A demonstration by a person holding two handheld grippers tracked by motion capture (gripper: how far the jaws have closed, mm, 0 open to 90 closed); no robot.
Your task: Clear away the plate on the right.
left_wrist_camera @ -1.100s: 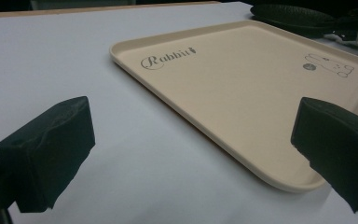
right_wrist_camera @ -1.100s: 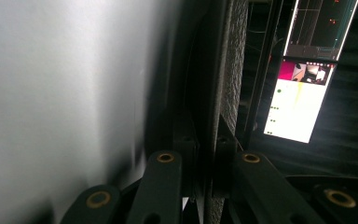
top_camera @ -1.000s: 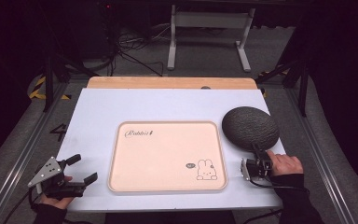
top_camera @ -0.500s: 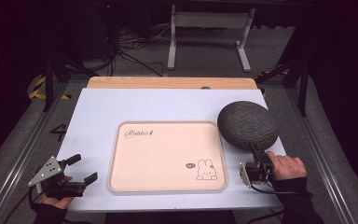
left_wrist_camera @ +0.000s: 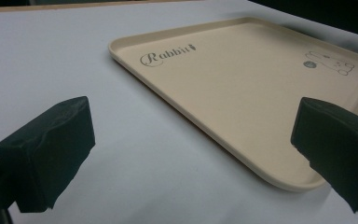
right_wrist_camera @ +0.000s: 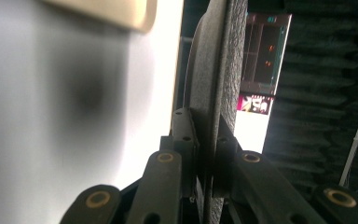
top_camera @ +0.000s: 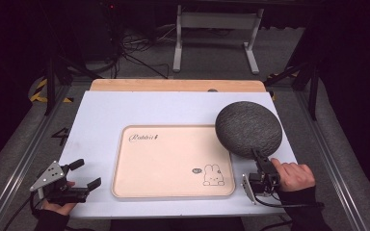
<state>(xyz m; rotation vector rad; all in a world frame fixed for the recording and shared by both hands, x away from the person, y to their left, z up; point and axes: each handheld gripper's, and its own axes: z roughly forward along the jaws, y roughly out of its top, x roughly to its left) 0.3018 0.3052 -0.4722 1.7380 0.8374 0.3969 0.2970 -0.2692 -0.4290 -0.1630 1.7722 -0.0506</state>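
At about eight o'clock on the pale surface [top_camera: 101, 120], the left gripper [top_camera: 84, 174] sat released, its black jaws wide apart with nothing between them. At the centre lay a smooth beige rounded-rectangle tray [top_camera: 173, 192], lettered "Rabbit" in script, with a small rabbit drawing. At four o'clock, the right gripper [top_camera: 259, 157] was clenched on the rim of a dark, rough-textured round plate [top_camera: 248, 128], held above the tray's right edge.

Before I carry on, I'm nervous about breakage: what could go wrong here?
The right gripper pinches the dark plate only at its rim, held in the air, so it might slip or swing. Its edge hangs above the tray corner and could knock it. The left gripper rests open, too far to help.
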